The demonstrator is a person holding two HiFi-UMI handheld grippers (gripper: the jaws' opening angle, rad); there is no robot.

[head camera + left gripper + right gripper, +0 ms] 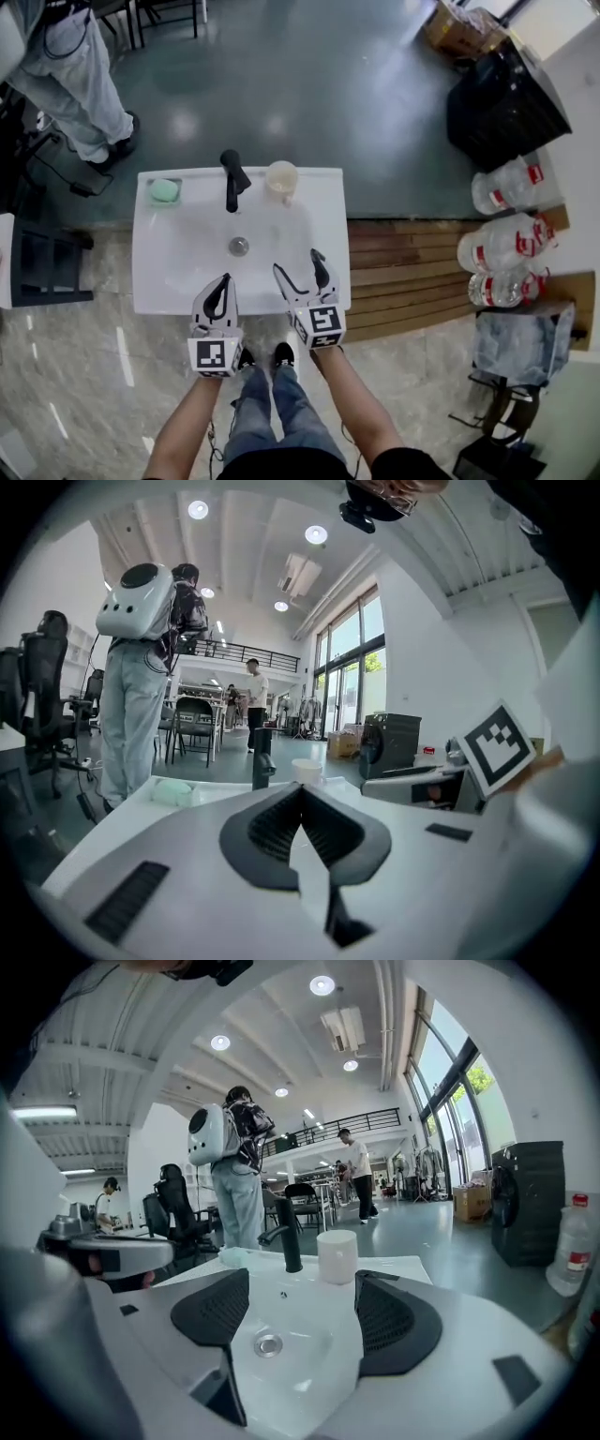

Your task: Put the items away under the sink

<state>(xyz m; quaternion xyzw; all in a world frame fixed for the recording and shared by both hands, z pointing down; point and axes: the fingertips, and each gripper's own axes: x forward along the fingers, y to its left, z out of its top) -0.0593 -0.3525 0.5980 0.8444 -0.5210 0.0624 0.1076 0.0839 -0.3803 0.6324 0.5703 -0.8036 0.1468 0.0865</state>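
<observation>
Hovering over the washbasin (155,267), left gripper (223,281) clenched empty, right gripper (298,264) parted, we judge nothing stowed yet; reaching the cup (281,178) comes next.

A person (80,80) in pale grey trousers stood at the far left. At the right, large water bottles (502,246) lay beside a wooden platform (403,277). Beyond them sat a black unit (506,108), possibly an appliance, and a cardboard box (459,28).
</observation>
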